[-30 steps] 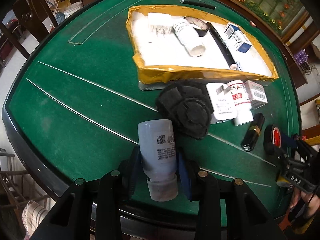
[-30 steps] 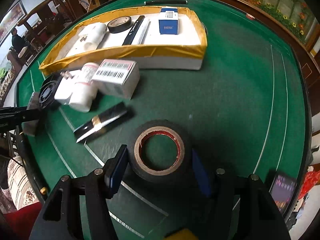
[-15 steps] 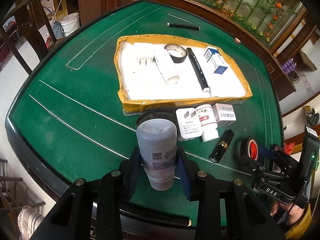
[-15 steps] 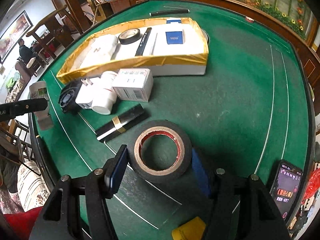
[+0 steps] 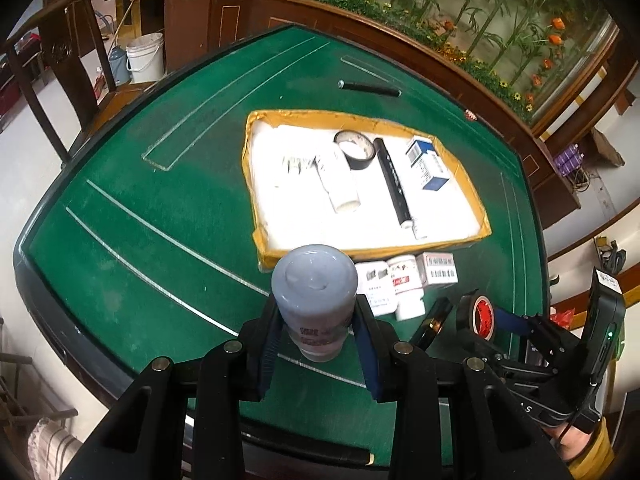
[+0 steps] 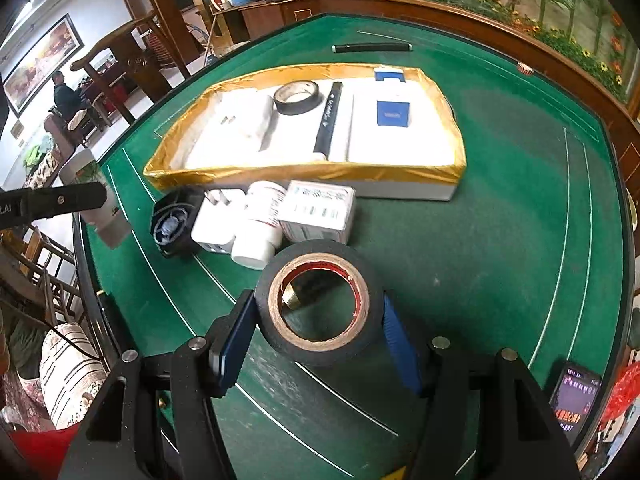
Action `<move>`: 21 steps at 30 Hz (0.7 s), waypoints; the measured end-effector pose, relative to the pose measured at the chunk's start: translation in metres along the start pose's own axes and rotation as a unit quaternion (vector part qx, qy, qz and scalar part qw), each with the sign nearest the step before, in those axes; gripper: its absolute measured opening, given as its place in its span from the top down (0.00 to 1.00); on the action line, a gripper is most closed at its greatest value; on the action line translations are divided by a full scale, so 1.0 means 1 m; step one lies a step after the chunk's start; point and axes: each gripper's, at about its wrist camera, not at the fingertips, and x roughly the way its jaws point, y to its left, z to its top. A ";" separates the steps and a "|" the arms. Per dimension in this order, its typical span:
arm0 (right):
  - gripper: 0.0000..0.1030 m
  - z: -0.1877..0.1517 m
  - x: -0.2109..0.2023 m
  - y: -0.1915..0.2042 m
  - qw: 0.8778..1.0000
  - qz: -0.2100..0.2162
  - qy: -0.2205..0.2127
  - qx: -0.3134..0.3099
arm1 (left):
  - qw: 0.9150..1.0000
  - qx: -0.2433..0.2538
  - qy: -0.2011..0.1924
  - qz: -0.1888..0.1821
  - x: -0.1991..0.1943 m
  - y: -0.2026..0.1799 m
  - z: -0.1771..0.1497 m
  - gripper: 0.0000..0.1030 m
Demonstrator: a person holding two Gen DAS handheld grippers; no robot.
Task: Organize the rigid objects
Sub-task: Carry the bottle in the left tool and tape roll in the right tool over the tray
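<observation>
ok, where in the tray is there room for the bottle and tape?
Free: the white tray floor along its near rim, in front of the white tube, and its far-left corner. Crowded: the middle and right, with tape roll, black pen and blue box.

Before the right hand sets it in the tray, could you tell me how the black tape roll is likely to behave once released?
The black tape roll, a stiff ring with a cardboard core, looks unlikely to deform between the right gripper's jaws. Set on its round edge it may well roll; laid flat, like the roll in the tray, it should probably stay put.
</observation>
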 end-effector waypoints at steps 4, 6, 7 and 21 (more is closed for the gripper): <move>0.40 0.007 -0.006 0.002 1.000 -0.003 -0.007 0.000 | 1.000 0.003 -0.005 -0.008 0.000 0.000 0.009 0.64; 0.40 0.011 -0.009 0.002 1.000 -0.005 -0.010 0.001 | 1.000 0.004 -0.006 -0.012 0.002 0.000 0.015 0.64; 0.40 0.014 -0.010 0.001 1.000 -0.007 -0.012 0.002 | 1.000 0.005 -0.006 -0.013 0.002 0.000 0.017 0.64; 0.40 0.031 -0.020 -0.006 0.999 -0.029 -0.025 0.015 | 1.000 0.018 -0.005 -0.023 0.020 0.003 0.060 0.64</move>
